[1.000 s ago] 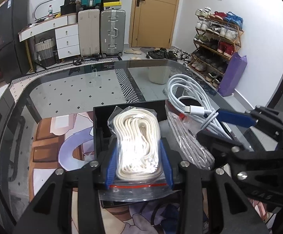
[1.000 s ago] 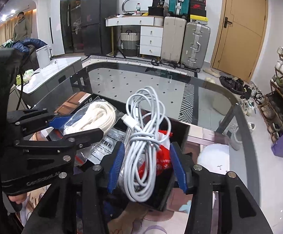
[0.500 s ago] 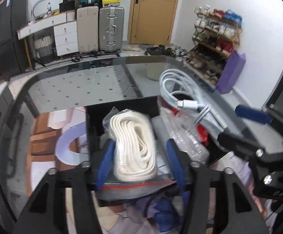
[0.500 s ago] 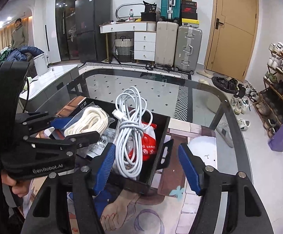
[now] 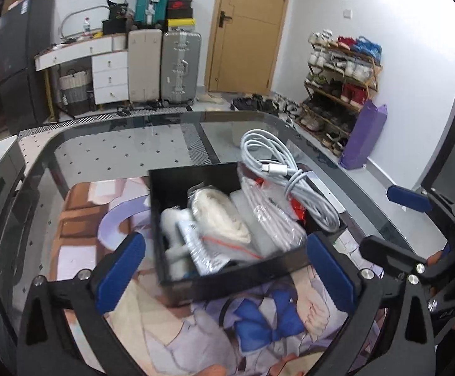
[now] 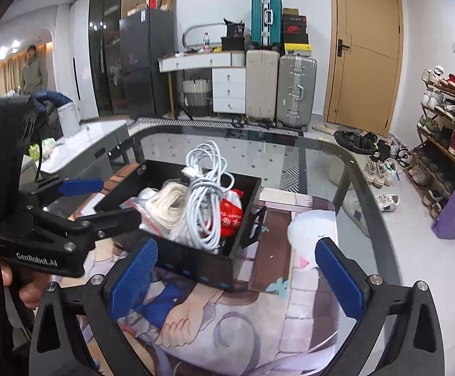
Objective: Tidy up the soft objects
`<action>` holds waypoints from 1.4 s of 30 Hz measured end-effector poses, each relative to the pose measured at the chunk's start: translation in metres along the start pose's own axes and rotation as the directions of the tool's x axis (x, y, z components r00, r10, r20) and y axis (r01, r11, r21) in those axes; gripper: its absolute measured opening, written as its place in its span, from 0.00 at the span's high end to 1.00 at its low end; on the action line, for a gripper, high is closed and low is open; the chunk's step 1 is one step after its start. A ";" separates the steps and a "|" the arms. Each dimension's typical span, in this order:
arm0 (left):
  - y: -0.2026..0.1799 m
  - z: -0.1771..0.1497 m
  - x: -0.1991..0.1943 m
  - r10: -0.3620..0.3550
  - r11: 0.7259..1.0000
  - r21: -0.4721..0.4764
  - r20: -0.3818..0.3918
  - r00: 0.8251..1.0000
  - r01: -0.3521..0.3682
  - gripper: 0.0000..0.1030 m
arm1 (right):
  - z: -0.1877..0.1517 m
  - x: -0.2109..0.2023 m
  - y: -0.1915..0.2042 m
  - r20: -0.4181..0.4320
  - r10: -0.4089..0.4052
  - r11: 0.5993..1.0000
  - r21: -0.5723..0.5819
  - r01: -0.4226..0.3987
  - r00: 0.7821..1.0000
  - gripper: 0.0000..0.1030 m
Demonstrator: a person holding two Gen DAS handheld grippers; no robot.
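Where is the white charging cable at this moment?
The white charging cable lies coiled in the black box, right of the bagged white rope and beside the red packet in the right wrist view.

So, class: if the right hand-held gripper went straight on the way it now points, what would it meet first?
Probably the black box's near wall, which sits just ahead of the right hand-held gripper, whose jaws have just been opening and hold nothing. The white cable bundle lies behind that wall. Depth is hard to judge here.

Black box, white cable, fingers spread
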State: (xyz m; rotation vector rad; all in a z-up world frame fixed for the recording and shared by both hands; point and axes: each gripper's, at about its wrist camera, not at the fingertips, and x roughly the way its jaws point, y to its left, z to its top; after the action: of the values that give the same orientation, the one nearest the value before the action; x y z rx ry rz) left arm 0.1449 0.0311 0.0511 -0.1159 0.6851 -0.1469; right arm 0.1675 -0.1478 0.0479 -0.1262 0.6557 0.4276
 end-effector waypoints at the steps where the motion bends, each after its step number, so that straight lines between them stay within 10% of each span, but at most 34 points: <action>1: 0.002 -0.005 -0.004 0.002 1.000 -0.003 0.010 1.000 -0.002 0.00 | -0.004 -0.002 0.000 0.006 0.003 1.000 0.005 -0.003 1.000 0.01; 42: 0.008 -0.052 -0.023 0.086 0.996 -0.016 0.130 0.988 -0.085 0.00 | -0.038 -0.012 0.018 0.194 0.033 0.999 -0.005 -0.032 0.980 0.01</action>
State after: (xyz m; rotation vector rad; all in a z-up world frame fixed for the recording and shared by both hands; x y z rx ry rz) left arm 0.0950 0.0402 0.0239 -0.1052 0.5592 -0.0524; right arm 0.1299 -0.1446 0.0261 -0.0745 0.4658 0.4657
